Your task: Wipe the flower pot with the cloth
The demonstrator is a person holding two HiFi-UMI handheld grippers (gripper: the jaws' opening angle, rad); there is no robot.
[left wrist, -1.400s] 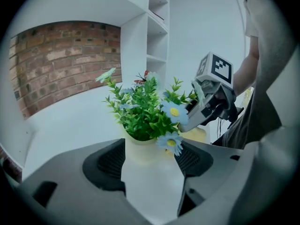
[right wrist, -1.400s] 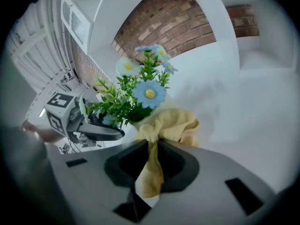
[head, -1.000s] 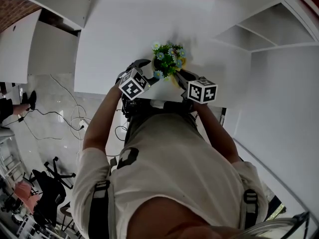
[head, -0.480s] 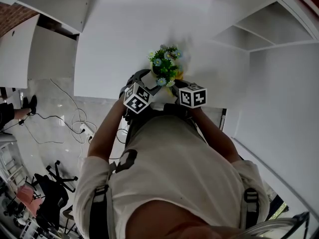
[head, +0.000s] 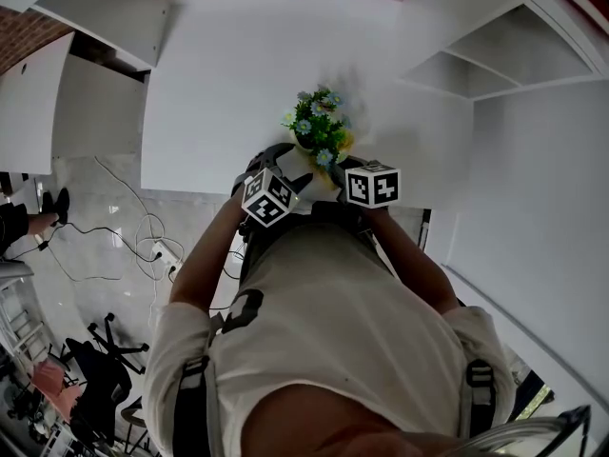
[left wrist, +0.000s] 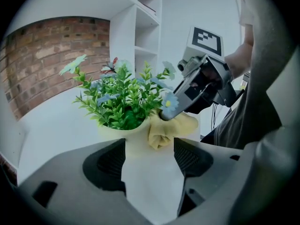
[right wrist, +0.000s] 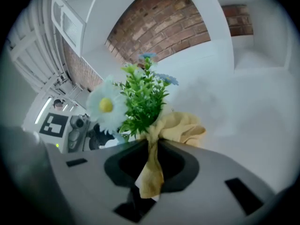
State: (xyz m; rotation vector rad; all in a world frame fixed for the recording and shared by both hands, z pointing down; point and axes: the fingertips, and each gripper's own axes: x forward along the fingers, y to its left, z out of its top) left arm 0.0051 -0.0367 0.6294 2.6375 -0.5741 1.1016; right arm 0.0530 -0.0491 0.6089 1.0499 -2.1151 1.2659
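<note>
My left gripper is clamped on the white flower pot, one jaw against each side of its wall. The pot stands upright at the centre of the left gripper view, and its greenery fills the middle of the frame. My right gripper has its jaws pinched on a tail of the yellow cloth. The bunched end of the cloth presses on the pot's rim at centre right, just under a blue flower.

The pot's wall runs straight down from the cloth, so I judge the wipe belongs to the right hand. From the head view, leaves cover the pot near the white table's lower edge. The base is cut off behind my jaws, and I cannot tell whether it rests on the table.
</note>
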